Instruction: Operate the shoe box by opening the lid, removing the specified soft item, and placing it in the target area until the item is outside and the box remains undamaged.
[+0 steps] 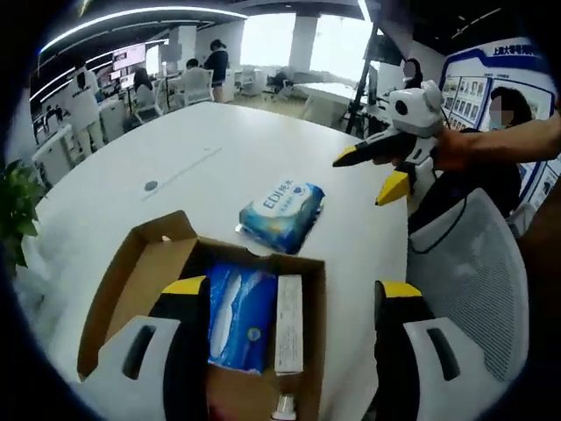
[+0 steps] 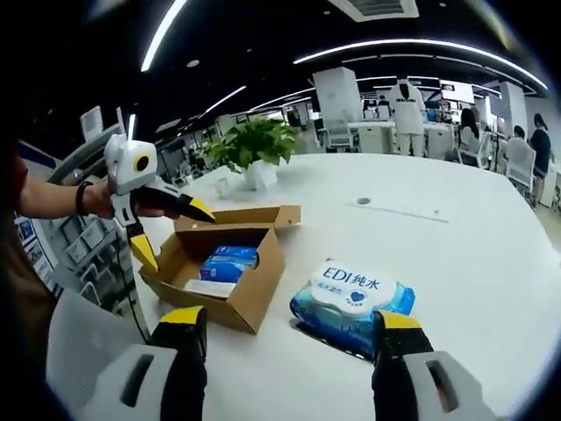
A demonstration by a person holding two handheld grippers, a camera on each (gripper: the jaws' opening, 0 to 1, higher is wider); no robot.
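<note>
On the white table beside the open shoe box lies the wipes pack, apparently already taken out. The left gripper and right gripper both hover wide apart, holding nothing. Inside the box remain a blue pack and a slim white carton.

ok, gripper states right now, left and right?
Left gripper: open, holding nothing, over the open cardboard box.
Right gripper: open, holding nothing, near the wet wipes pack on the table.
</note>
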